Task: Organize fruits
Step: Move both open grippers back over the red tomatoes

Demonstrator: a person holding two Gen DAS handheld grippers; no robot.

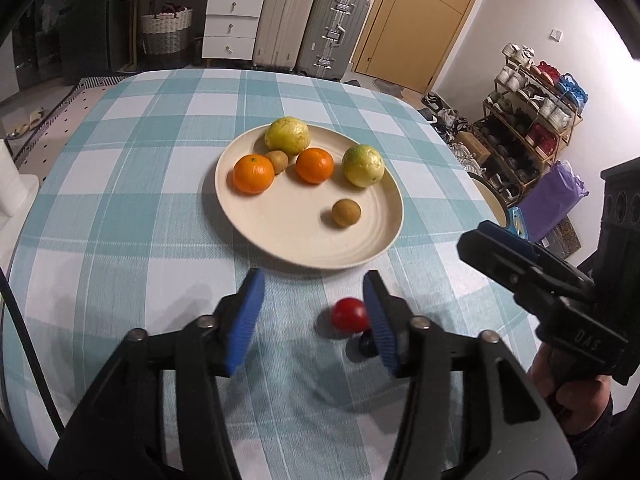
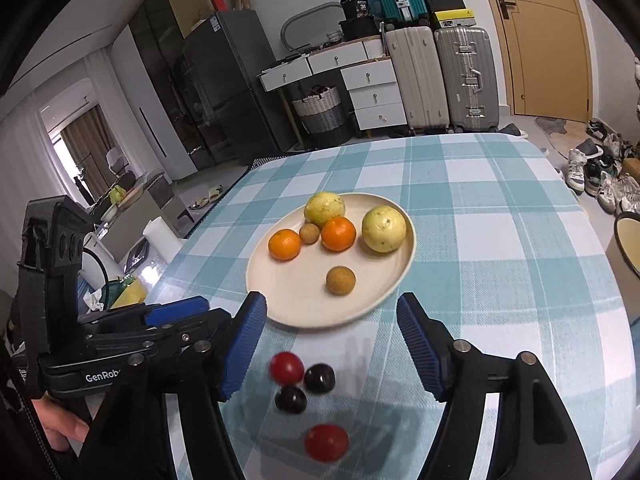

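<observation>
A cream plate on the checked cloth holds two oranges, two yellow-green fruits and two small brown fruits. My left gripper hovers open just in front of the plate. A red cherry tomato lies on the cloth against the inside of its right finger, and a dark fruit is half hidden behind that finger. My right gripper is open over two red tomatoes and two dark fruits lying loose on the cloth. Neither gripper grips anything.
In the right wrist view the left gripper is close at the left, with a hand below it. The rim of a second dish shows off the table's right edge. Suitcases, drawers and a shoe rack stand beyond the table.
</observation>
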